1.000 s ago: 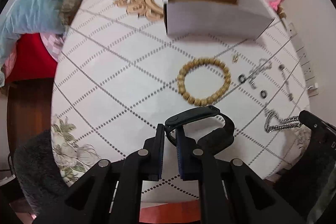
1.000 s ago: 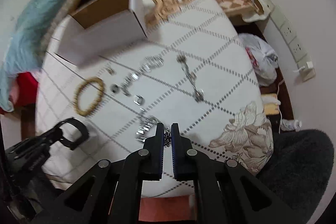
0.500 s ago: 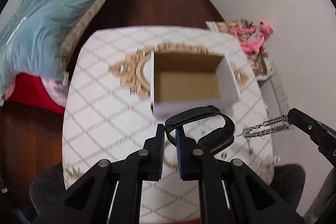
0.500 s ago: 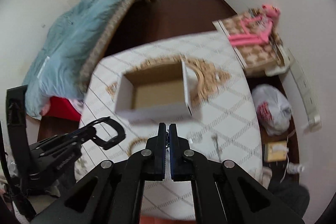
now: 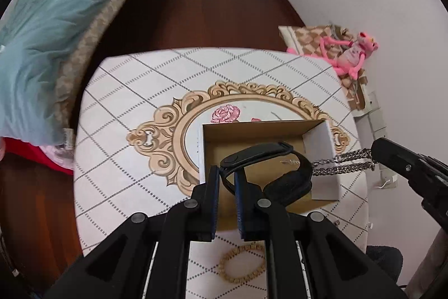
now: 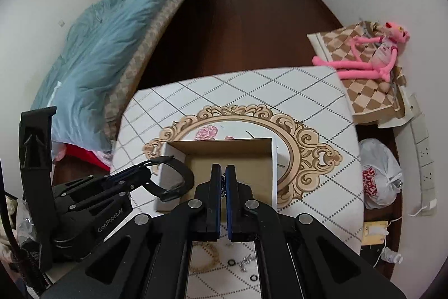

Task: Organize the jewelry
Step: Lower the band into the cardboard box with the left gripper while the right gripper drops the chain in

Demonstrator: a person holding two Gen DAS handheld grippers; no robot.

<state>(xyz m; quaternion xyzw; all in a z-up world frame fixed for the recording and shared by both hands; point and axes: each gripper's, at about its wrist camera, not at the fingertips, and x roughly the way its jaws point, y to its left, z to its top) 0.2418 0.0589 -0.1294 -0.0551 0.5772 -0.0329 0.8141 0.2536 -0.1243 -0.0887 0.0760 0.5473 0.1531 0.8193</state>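
My left gripper (image 5: 227, 175) is shut on a black wristband (image 5: 268, 167) and holds it above the open cardboard box (image 5: 326, 159). My right gripper (image 6: 223, 173) is shut on a silver chain (image 5: 344, 161), which hangs over the box's right wall. In the right wrist view the box (image 6: 212, 159) lies just beyond my fingers, with the wristband (image 6: 179, 178) over its left edge. A wooden bead bracelet (image 5: 242, 266) lies on the table in front of the box; it also shows in the right wrist view (image 6: 207, 257).
Small rings (image 6: 253, 277) and another chain (image 6: 247, 261) lie on the tablecloth (image 6: 308, 91) near me. A bed with a blue quilt (image 6: 109, 46) stands at left. A pink plush toy (image 6: 372, 58) sits at right. A plastic bag (image 6: 379, 175) lies on the floor.
Both grippers have risen and moved forward from the table's near side to above the box, carrying the wristband and the chain off the table.
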